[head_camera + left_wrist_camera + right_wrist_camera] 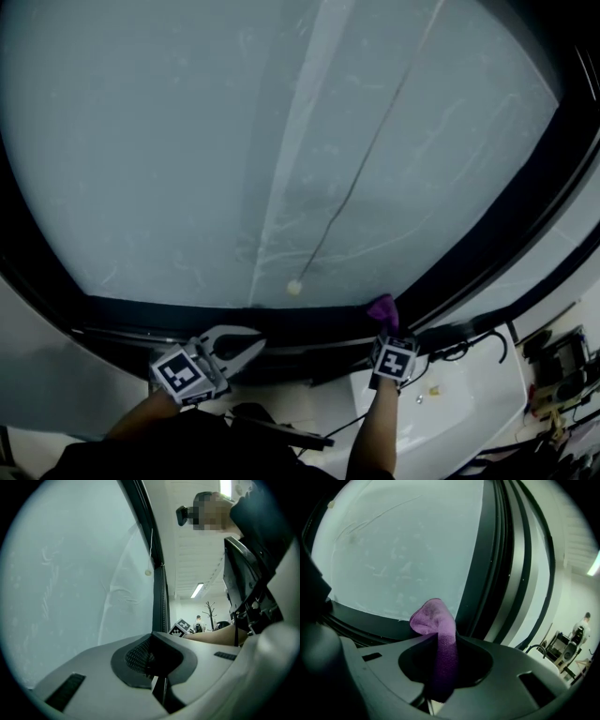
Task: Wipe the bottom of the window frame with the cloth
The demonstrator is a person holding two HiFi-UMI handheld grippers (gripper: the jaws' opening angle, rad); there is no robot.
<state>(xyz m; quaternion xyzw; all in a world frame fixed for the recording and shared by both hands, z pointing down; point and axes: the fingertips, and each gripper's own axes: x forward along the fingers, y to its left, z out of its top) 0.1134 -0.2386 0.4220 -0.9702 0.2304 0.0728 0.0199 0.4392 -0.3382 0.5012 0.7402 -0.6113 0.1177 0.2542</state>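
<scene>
The purple cloth (382,311) is pinched in my right gripper (385,330), which is shut on it, and its folded end pokes up past the jaws. In the right gripper view the cloth (436,620) rests against the black bottom rail of the window frame (370,618), near the right-hand corner. In the head view the bottom rail (281,319) runs dark under the frosted pane. My left gripper (251,346) hangs to the left, just below the rail, shut and with nothing in it. In the left gripper view its jaws (152,657) meet beside the pane.
A blind cord with a pale bead (294,288) hangs in front of the glass above the rail. A white ledge (450,403) with cables lies under my right arm. Tools clutter the far right (562,366). A person (582,625) stands far off in the room.
</scene>
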